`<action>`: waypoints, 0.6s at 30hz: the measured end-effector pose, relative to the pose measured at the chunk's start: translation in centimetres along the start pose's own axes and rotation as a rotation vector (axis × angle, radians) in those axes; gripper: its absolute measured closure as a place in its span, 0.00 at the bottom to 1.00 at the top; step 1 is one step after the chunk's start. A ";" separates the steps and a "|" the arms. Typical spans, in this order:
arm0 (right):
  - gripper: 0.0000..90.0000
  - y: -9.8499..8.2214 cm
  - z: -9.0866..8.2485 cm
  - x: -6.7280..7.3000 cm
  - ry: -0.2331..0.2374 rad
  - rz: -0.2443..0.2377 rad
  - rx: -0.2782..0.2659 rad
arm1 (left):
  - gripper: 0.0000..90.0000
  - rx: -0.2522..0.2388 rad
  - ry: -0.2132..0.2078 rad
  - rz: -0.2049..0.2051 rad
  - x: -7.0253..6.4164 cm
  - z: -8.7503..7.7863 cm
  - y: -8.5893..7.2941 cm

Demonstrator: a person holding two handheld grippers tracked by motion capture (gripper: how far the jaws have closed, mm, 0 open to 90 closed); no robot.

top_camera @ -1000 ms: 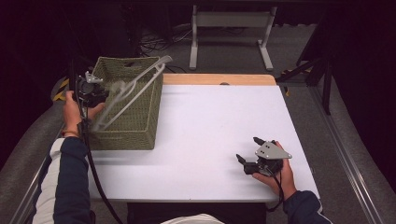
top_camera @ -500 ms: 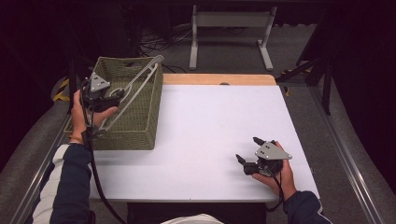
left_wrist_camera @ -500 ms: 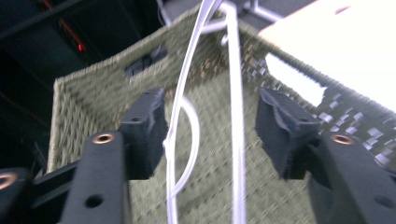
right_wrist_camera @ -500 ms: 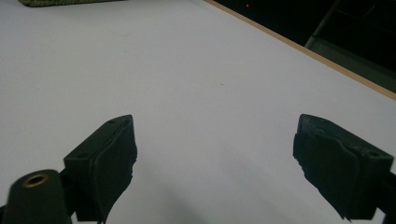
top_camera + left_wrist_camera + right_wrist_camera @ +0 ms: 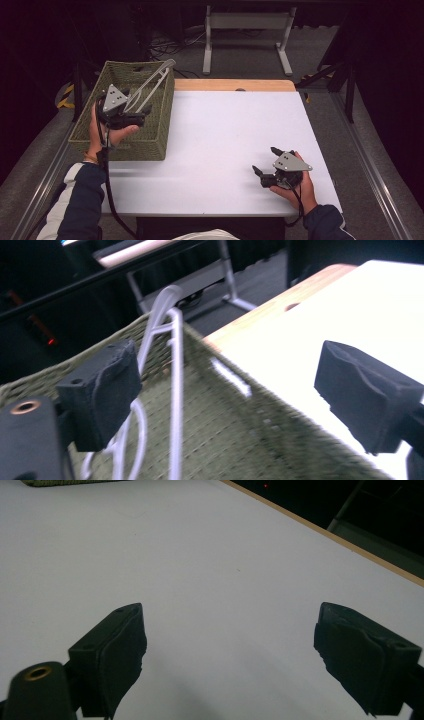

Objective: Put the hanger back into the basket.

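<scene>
My left gripper (image 5: 131, 113) hangs over the green woven basket (image 5: 150, 137), which sits on the table's left edge, at about nine to ten o'clock from the table's middle. In the left gripper view its jaws stand wide apart with nothing pinched between them (image 5: 227, 400). A white wire hanger (image 5: 172, 390) lies in the basket, its thin end sticking up past the far rim toward one o'clock. One wire of the hanger passes just beside my left jaw pad; I cannot tell whether it touches.

From above, the hanger (image 5: 150, 85) slants from the middle of the basket up to its far right corner.

My right gripper (image 5: 266, 165) rests low over the white table (image 5: 225, 130) at about five o'clock, well apart from the basket. Its jaws are spread wide too, holding nothing, and in the right gripper view (image 5: 227, 650) bare tabletop (image 5: 210, 555) lies between them. The basket's edge (image 5: 65, 482) peeks in at eleven o'clock there. A strip of wood (image 5: 232, 84) runs along the table's far side, at twelve o'clock.
</scene>
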State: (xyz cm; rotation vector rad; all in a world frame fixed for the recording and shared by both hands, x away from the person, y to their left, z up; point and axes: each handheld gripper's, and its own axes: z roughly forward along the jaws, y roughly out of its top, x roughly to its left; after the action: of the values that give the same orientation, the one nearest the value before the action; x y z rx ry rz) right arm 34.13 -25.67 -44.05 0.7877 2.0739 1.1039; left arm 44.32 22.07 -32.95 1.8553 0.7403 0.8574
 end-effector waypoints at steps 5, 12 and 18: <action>0.15 0.0 0.1 0.0 0.001 0.000 0.002 | 0.07 -0.041 -0.040 0.025 -1.8 -0.2 0.3; 0.15 0.0 0.1 0.0 0.003 0.000 0.003 | 0.07 -0.079 -0.098 0.037 -3.9 -0.2 0.6; 0.15 0.0 0.1 0.0 0.007 0.007 0.002 | 0.08 -0.112 -0.143 0.082 -6.2 0.0 1.0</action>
State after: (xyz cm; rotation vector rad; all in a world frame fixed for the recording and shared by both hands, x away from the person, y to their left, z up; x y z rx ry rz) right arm 34.17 -25.61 -44.11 0.7943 2.0794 1.1103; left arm 40.85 16.89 -33.59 1.8356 0.5204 0.7929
